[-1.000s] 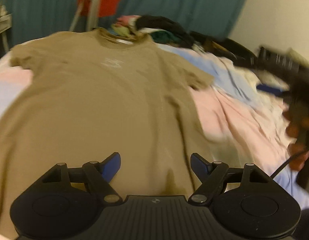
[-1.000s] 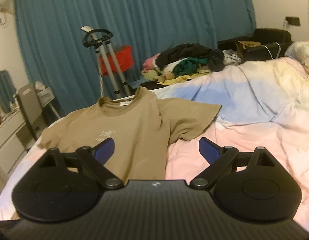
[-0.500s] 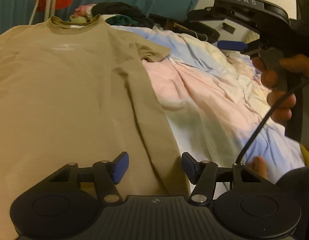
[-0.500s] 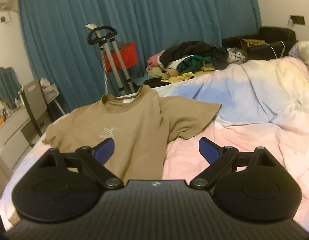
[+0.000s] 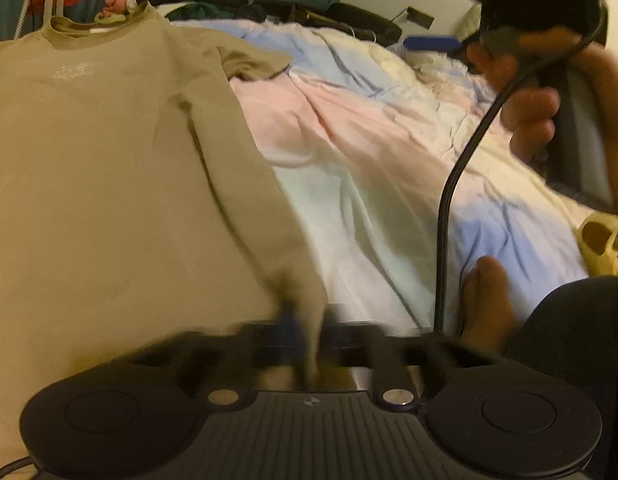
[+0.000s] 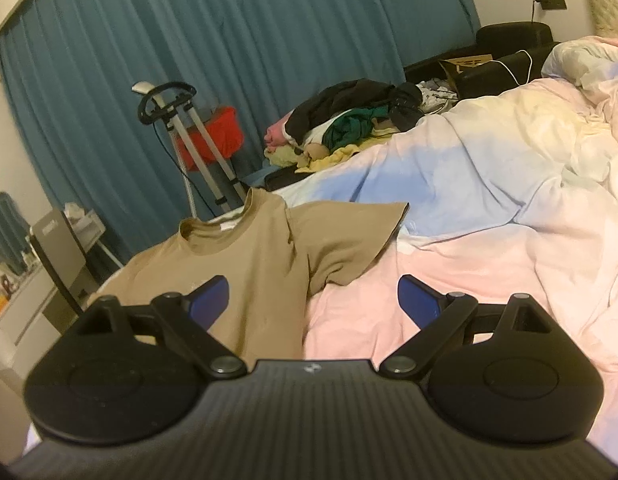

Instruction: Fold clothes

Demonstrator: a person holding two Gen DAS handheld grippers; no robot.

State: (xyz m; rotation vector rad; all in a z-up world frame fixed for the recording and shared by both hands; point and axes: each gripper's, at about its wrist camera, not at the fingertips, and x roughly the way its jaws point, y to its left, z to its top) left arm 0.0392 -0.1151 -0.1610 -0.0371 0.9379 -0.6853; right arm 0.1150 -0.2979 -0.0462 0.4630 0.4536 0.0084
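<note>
A tan T-shirt [image 5: 109, 168] lies spread front-up on the bed, collar at the far end. My left gripper [image 5: 309, 332] is shut on the shirt's near right hem corner, and a fold of tan cloth is pinched between its blurred jaws. In the right wrist view the same T-shirt [image 6: 253, 264] lies ahead, with its right sleeve [image 6: 349, 244] spread on the pink cover. My right gripper [image 6: 313, 300] hangs open above the shirt's right edge with nothing between its fingers. A hand [image 5: 537, 116] holds that right gripper at the upper right of the left wrist view.
A rumpled pink, blue and white duvet [image 6: 489, 208] covers the bed. A pile of loose clothes [image 6: 349, 124] lies at the far end. A metal stand with a red bag [image 6: 205, 140] stands before the teal curtain. A black cable [image 5: 453, 184] hangs from the right gripper.
My left gripper sank to the shirt's right hem corner and shut on the cloth. The right gripper drifted sideways and rolled a little, still open.
</note>
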